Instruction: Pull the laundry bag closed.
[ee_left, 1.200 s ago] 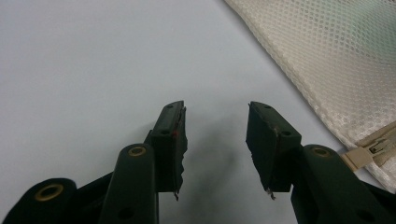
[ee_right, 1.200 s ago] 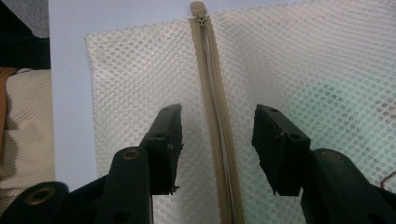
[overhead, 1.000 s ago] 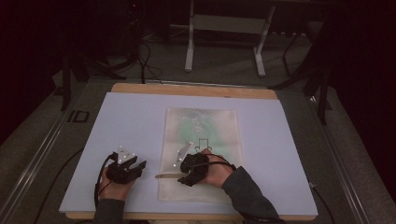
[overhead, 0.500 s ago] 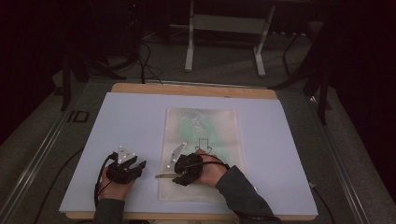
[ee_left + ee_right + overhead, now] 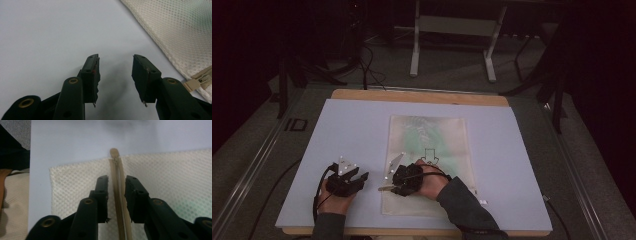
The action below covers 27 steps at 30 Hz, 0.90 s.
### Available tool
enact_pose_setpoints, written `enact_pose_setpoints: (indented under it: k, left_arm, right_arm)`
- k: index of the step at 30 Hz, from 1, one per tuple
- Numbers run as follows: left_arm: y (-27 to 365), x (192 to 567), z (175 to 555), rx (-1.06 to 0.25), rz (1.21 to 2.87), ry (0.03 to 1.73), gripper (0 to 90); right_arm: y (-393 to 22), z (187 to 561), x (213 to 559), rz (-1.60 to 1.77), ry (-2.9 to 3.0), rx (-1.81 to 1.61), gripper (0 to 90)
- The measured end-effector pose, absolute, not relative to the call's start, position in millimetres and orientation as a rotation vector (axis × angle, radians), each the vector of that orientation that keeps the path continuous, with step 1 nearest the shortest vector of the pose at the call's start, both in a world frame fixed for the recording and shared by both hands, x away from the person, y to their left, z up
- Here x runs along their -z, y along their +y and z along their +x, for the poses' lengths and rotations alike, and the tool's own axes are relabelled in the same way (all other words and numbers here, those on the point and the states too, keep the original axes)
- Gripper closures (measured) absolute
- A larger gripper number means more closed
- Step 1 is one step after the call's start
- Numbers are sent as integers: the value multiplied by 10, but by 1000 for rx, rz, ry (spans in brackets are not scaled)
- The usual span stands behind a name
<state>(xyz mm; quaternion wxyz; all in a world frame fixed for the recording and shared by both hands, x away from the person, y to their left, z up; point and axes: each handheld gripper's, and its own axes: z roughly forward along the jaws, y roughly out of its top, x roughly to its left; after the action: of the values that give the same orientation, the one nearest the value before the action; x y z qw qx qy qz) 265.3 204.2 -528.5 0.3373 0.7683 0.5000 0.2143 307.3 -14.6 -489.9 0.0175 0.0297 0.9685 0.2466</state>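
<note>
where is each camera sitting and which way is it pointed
High view: above the person's side, looking forward and down on the table; forearms, left hand-held gripper and right hand-held gripper show.
Left gripper view: rides the left hand-held gripper, looking along its open jaws at bare table.
Right gripper view: rides the right hand-held gripper; jaws just closing astride the zipper.
Shared: all three show the mesh bag.

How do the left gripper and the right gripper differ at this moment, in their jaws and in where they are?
The left gripper has its jaws wide apart with nothing between them; the right gripper has jaws that have just been closing, with the zipper strip of the mesh bag between them. The left gripper is over the bare table cover, beside the bag; the right one is over the bag itself. Both have black jaws and are hand-held.
</note>
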Motion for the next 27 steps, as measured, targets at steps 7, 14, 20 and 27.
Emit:
enact_pose_setpoints:
  k: [7,14,20,27]
  left_arm:
    - [2044,5283,2653,-560,2004,1301,566]
    - [2045,5284,2657,-558,2003,1304,566]
    - [2047,5284,2659,-558,2003,1303,566]
    - [2054,5282,2661,-560,2001,1304,565]
  right_arm:
    - [-17,3054,4906,76,3015,-772,763]
    - [102,3064,4922,69,3012,-775,763]
    - [186,3081,4947,76,3013,-773,757]
    - [325,3100,5031,86,3013,-741,754]
